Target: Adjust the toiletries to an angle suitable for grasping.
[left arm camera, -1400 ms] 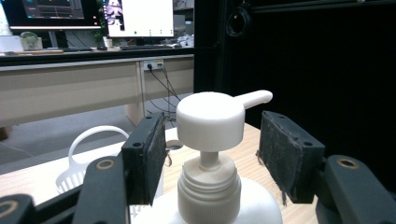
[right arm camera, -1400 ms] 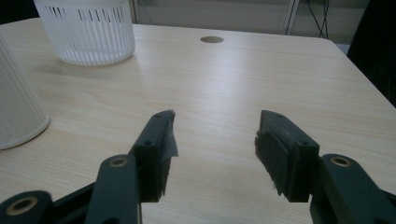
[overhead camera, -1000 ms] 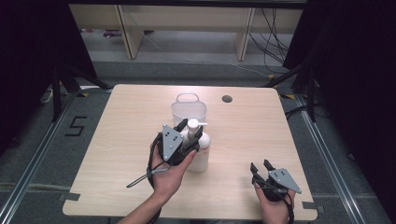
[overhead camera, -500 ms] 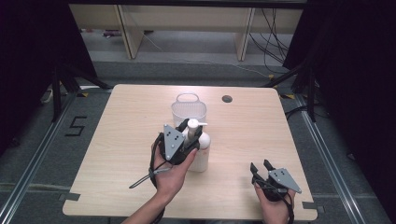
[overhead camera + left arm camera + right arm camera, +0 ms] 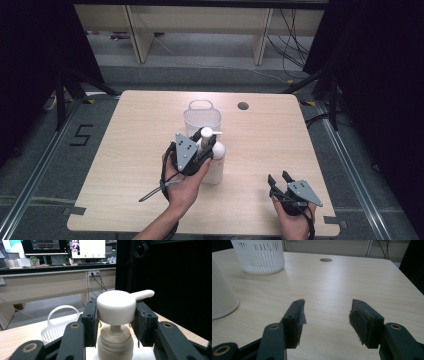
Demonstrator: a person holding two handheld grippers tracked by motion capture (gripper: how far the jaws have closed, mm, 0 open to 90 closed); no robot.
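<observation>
Having just been closing over the last second, with the left gripper (image 5: 116, 322) now pinching the white pump head (image 5: 117, 307) of the pump bottle (image 5: 214, 162) from both sides, pads pressing flat against its round cap. Otherwise matching the earlier high views: both hands sitting where they were, bottle and basket unmoved. Holding the right gripper (image 5: 325, 320) low over bare wood near the front right of the table, jaws spread wide with nothing between them.

Standing upright near the middle of the table (image 5: 135, 150), just in front of the white slatted basket (image 5: 202, 120), close to it. Showing a cream-white body, a ribbed screw collar under a thin stem, and a long spout pointing off to the right in the left gripper view.

Resting on a light wood-grain top with a round cable hole (image 5: 243, 106) toward the far edge. Beyond it, grey floor, pale wooden desk legs, loose cables, dark curtains at both sides; monitors glowing on a desk in the left gripper view
</observation>
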